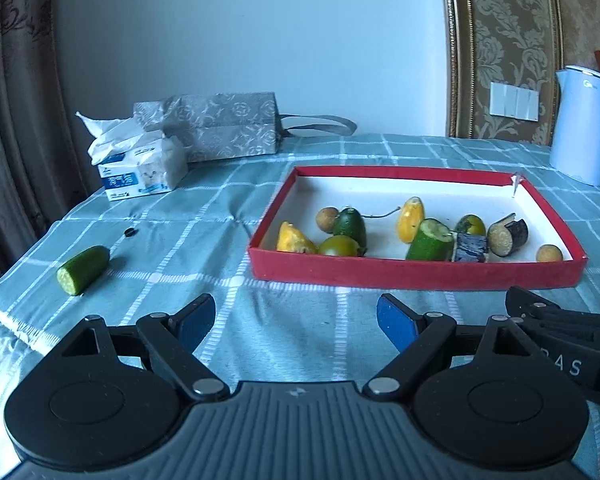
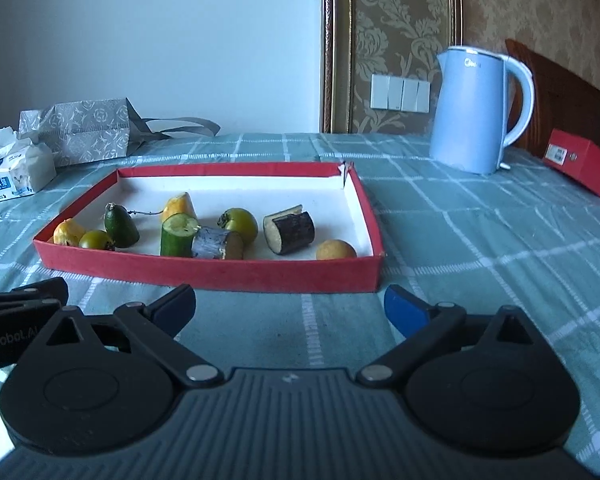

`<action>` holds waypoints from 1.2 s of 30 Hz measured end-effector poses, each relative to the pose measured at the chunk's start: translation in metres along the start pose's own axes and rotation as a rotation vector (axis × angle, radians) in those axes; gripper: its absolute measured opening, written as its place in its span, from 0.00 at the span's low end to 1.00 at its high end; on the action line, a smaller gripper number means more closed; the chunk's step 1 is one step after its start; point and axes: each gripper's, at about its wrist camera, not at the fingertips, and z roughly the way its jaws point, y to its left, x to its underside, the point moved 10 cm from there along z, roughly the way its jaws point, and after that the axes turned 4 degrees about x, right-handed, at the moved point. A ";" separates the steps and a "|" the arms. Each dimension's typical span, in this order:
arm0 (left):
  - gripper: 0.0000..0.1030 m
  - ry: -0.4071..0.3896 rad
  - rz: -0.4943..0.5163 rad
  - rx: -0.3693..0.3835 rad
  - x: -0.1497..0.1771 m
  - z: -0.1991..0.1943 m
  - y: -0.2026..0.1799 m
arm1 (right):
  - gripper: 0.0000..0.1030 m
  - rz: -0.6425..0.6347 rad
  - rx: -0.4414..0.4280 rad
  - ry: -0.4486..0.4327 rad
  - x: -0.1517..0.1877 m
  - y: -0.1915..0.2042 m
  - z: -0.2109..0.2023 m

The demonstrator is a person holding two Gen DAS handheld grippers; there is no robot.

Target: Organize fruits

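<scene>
A red tray (image 1: 416, 274) (image 2: 212, 274) with a white inside holds several pieces: yellow chunks, green persimmons, an avocado (image 1: 351, 226), a cucumber piece (image 2: 177, 236), two eggplant pieces (image 2: 290, 228) and small round brown fruits. One cucumber piece (image 1: 83, 269) lies alone on the cloth, left of the tray. My left gripper (image 1: 296, 320) is open and empty, near the tray's front wall. My right gripper (image 2: 290, 310) is open and empty, in front of the tray's right half.
A tissue pack (image 1: 140, 168) and a grey gift bag (image 1: 224, 126) stand at the back left. A blue kettle (image 2: 476, 110) stands back right, a red box (image 2: 584, 164) at the far right. A small black object (image 1: 129, 232) lies near the loose cucumber.
</scene>
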 end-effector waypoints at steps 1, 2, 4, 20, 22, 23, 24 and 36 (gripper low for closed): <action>0.86 0.002 -0.002 -0.002 0.000 0.000 0.001 | 0.98 -0.003 0.007 0.002 0.000 0.001 0.000; 0.86 0.003 -0.005 -0.004 0.001 0.000 0.002 | 0.98 -0.003 0.012 0.002 -0.001 0.002 0.000; 0.86 0.005 -0.014 -0.008 0.001 0.000 0.005 | 0.98 -0.002 0.022 0.004 0.000 0.004 -0.001; 0.86 0.001 -0.012 -0.045 -0.001 0.000 0.012 | 0.99 0.020 0.097 0.018 0.003 0.013 -0.003; 0.86 -0.002 -0.010 -0.053 -0.002 -0.001 0.013 | 0.99 0.024 0.104 0.024 0.003 0.014 -0.003; 0.86 -0.005 -0.010 -0.057 -0.003 -0.001 0.014 | 0.99 0.025 0.107 0.023 0.003 0.015 -0.003; 0.86 -0.008 -0.011 -0.062 -0.003 -0.002 0.015 | 0.99 0.024 0.112 0.020 0.002 0.015 -0.003; 0.86 -0.026 0.011 -0.105 -0.005 -0.004 0.016 | 0.99 0.027 0.142 0.020 0.001 0.017 -0.005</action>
